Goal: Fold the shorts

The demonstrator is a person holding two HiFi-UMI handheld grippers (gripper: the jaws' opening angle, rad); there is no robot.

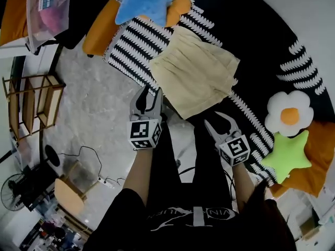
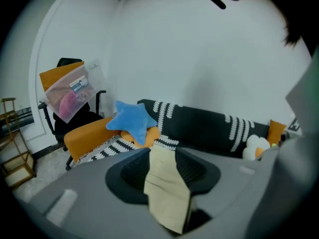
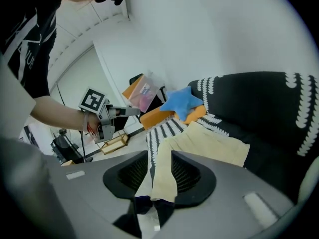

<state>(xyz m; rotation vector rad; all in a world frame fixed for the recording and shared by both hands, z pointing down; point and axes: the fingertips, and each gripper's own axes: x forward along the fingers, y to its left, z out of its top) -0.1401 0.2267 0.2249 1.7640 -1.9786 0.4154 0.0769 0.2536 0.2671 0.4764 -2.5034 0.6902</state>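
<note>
Pale cream shorts lie spread flat on a black couch cover with white markings. My left gripper hovers at the shorts' near left corner, jaws apart, nothing between them. My right gripper hangs just short of the shorts' near edge, over the dark cover, also open and empty. In the left gripper view the shorts show through the gap between the dark fingers. The right gripper view shows the shorts ahead and the left gripper to the left.
A blue star pillow and an orange cushion lie beyond the shorts. A flower pillow and a green star pillow sit at the right. On the grey floor at the left stand a wooden rack, cables and a fan.
</note>
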